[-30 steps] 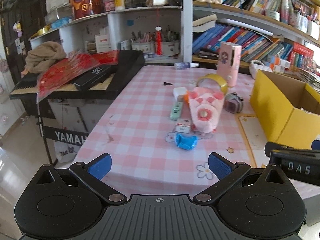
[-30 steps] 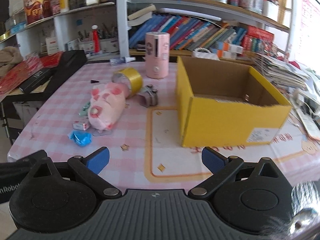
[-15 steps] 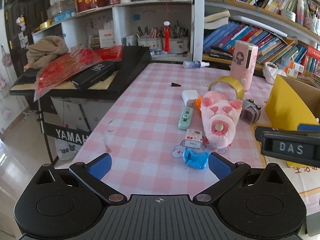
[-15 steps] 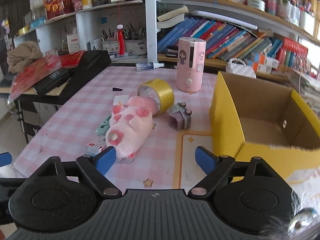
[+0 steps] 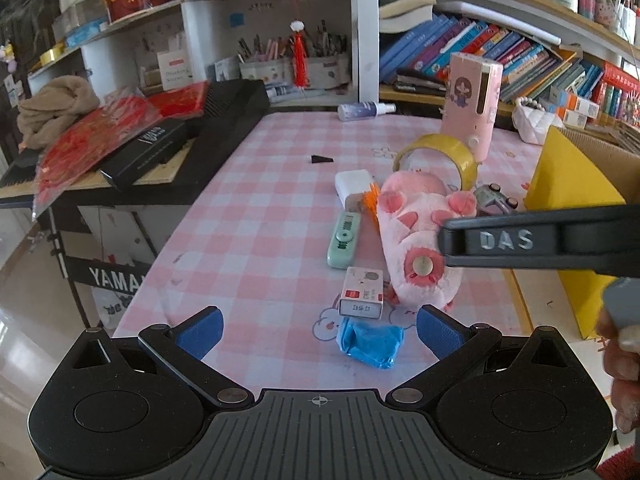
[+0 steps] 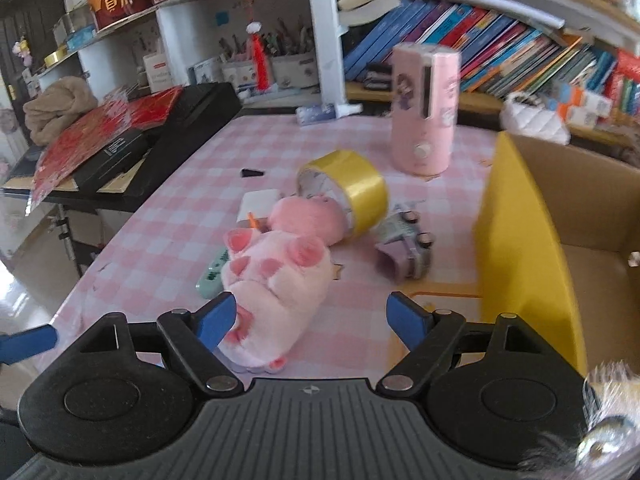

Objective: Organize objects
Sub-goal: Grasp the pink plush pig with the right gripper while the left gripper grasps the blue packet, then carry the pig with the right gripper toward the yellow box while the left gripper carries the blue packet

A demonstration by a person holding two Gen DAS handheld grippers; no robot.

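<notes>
A pink plush pig (image 5: 416, 240) (image 6: 276, 280) lies on the pink checked table (image 5: 248, 232). My right gripper (image 6: 310, 318) is open, its jaws either side of the pig's near end. Its black body (image 5: 540, 240) crosses the left wrist view over the pig. My left gripper (image 5: 318, 330) is open and empty above the table's near edge, a crumpled blue wrapper (image 5: 370, 342) between its jaws' line. A small white box (image 5: 362, 298), a green remote (image 5: 344, 238), a yellow tape roll (image 6: 352, 196) and a purple toy camera (image 6: 404, 252) lie nearby. The yellow cardboard box (image 6: 528, 248) stands open at right.
A tall pink humidifier (image 6: 424, 108) stands behind the tape. A spray bottle (image 5: 364, 111) lies at the table's far edge. A black keyboard (image 5: 168, 148) with red packets adjoins the table at left. Bookshelves (image 5: 500, 52) line the back.
Both grippers moved forward toward the objects. The right gripper closed in on the pig and its body now crosses the left wrist view.
</notes>
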